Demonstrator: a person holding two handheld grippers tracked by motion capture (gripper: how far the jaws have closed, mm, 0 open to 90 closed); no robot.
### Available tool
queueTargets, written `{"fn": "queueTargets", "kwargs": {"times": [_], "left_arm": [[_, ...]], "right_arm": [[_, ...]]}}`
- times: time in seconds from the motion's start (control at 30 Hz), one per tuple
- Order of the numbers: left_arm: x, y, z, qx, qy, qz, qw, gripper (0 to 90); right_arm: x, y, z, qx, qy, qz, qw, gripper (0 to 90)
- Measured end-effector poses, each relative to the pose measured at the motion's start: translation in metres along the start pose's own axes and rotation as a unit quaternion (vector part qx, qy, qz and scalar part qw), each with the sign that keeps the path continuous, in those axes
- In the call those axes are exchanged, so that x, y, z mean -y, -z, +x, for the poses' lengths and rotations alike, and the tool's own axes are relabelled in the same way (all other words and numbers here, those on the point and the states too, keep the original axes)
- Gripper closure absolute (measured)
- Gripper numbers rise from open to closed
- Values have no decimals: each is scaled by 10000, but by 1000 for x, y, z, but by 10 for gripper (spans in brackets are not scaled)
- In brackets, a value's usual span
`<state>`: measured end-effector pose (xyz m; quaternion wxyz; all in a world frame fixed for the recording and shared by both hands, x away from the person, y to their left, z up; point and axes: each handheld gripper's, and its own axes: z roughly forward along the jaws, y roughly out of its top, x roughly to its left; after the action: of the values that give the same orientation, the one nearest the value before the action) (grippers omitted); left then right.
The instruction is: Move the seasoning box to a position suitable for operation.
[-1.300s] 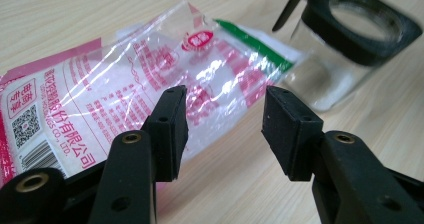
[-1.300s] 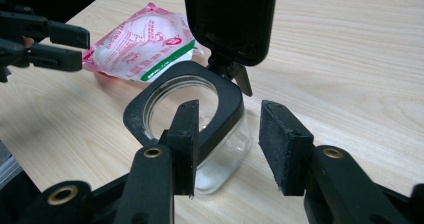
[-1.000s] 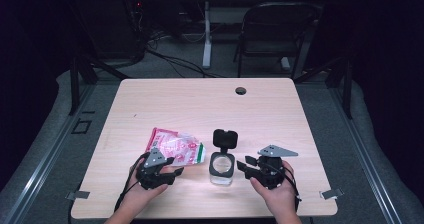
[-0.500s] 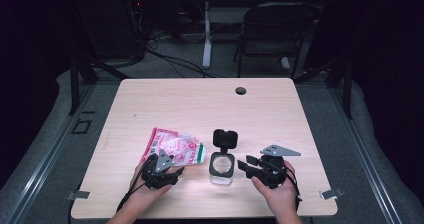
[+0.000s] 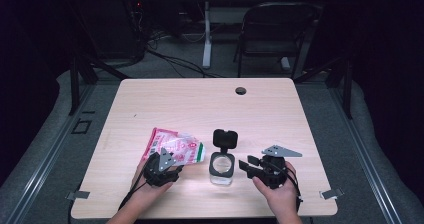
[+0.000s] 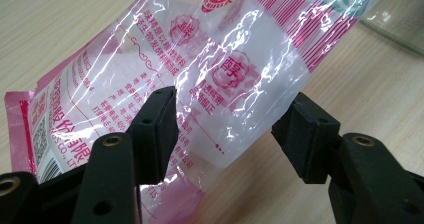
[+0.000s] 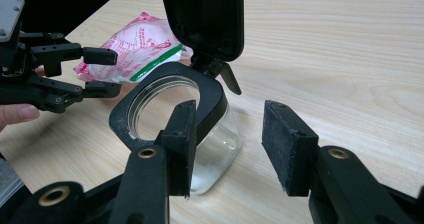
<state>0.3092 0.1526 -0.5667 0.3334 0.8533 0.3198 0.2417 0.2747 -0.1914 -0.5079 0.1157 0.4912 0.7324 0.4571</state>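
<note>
At the left, our left claw [image 6: 227, 134] stands wide over the bag [image 6: 200, 79], which lies flat on the table [image 5: 200, 104]. Its jaws have just been opening, one on each side of the plastic, and they grip nothing; we judge they are set to pinch it. In the middle the jar [image 5: 222, 168] stands upright with lid [image 5: 225, 139] flipped back, probably to receive the contents. Our right claw [image 7: 227, 144] waits open just beside the jar, holding nothing, perhaps to steady it.

Bare desk [image 5: 200, 104] lies beyond both hand-held grippers; between them stands the jar [image 5: 221, 168] with raised lid [image 5: 225, 139]; the pouch [image 5: 172, 146] blocks the left one.
</note>
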Motion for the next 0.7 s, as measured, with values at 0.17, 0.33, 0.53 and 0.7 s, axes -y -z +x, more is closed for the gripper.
{"fn": "queueTargets", "kwargs": {"times": [0.17,0.33,0.53,0.7], "left_arm": [[-2,-5,-1,-56,-65,2,10000,431],[-5,-11,-2,-98,-50,-31,9999,432],[-3,-13,5,67,334,-148,9993,499],[-2,-14,11,230,568,-282,9977,586]], "right_arm": [[2,3,0,45,-30,-62,10000,567],[5,7,-1,105,-73,-112,9999,567],[9,12,-5,186,-134,-160,9996,565],[11,15,-7,229,-178,-185,9994,564]]}}
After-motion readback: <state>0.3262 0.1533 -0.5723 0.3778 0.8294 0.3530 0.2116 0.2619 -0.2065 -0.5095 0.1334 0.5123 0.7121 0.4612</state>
